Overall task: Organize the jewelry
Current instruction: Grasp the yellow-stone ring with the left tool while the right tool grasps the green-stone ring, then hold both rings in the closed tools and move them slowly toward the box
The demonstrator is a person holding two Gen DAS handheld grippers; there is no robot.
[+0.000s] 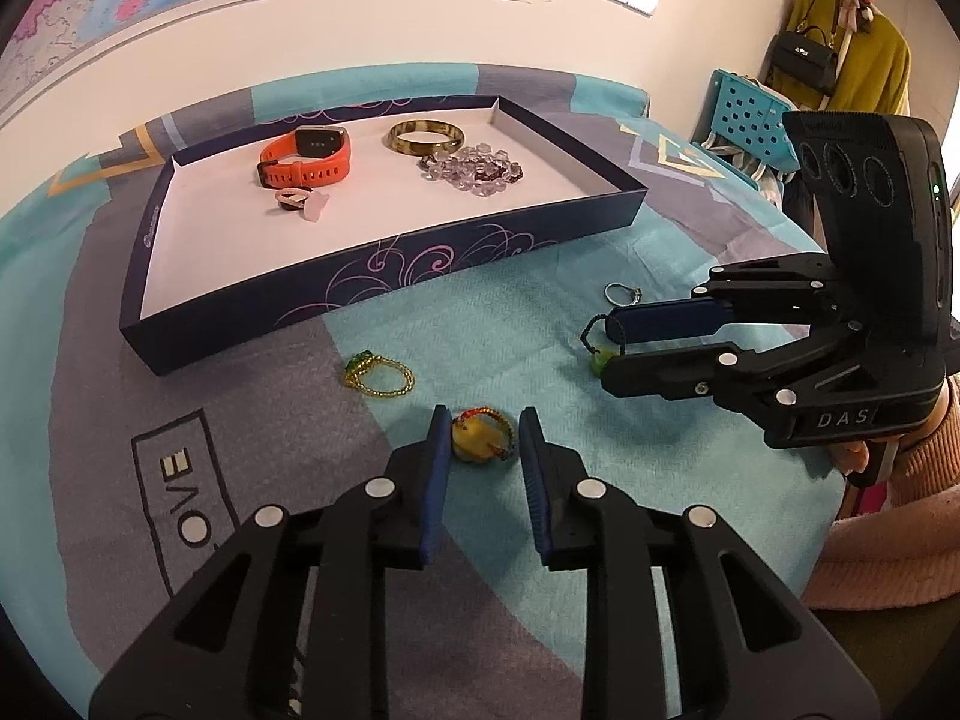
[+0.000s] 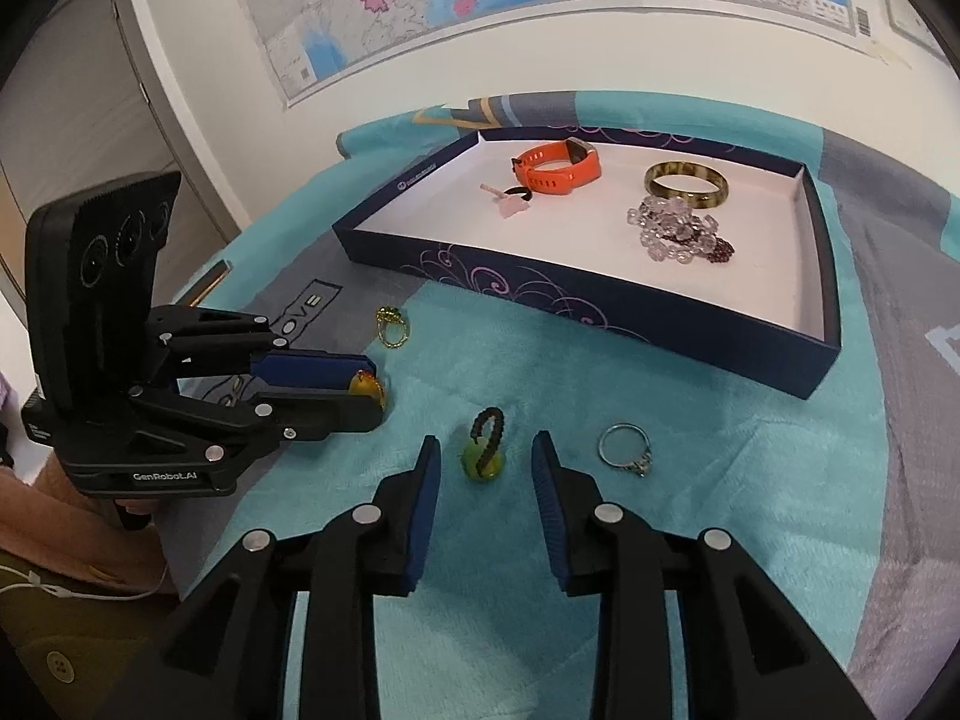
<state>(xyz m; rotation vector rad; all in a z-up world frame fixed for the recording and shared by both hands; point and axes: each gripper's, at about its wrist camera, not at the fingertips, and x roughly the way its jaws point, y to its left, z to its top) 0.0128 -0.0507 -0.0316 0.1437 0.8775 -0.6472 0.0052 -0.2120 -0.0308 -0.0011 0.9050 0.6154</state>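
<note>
Your left gripper (image 1: 485, 420) hung low over the teal-and-grey cloth (image 1: 492, 324), jaws released, blue pads standing apart. The yellow charm (image 1: 480, 439) with its red-green beaded loop lay on the cloth between the fingertips; from the right wrist view it sat at the tips, but whether a pad touched it you could not tell.

Your right gripper (image 2: 486, 450) matched it: jaws released, pads apart. The green charm (image 2: 482, 461) with its dark cord lay on the cloth between the tips, closer to the left pad, clear of both.

A silver ring (image 2: 624, 449) lay just beside the right gripper's right finger. A gold chain with a green stone (image 1: 377, 373) lay near the front wall of the box (image 1: 384, 276).

The dark blue box sat toward the cloth's far edge, by the wall. Inside: an orange watch (image 1: 306, 157) toward the far left corner, a small pink piece (image 1: 300, 201) just in front of it, a brown bangle (image 1: 425, 137) by the far wall, and clear beads (image 1: 474, 170) touching the bangle's near side.
</note>
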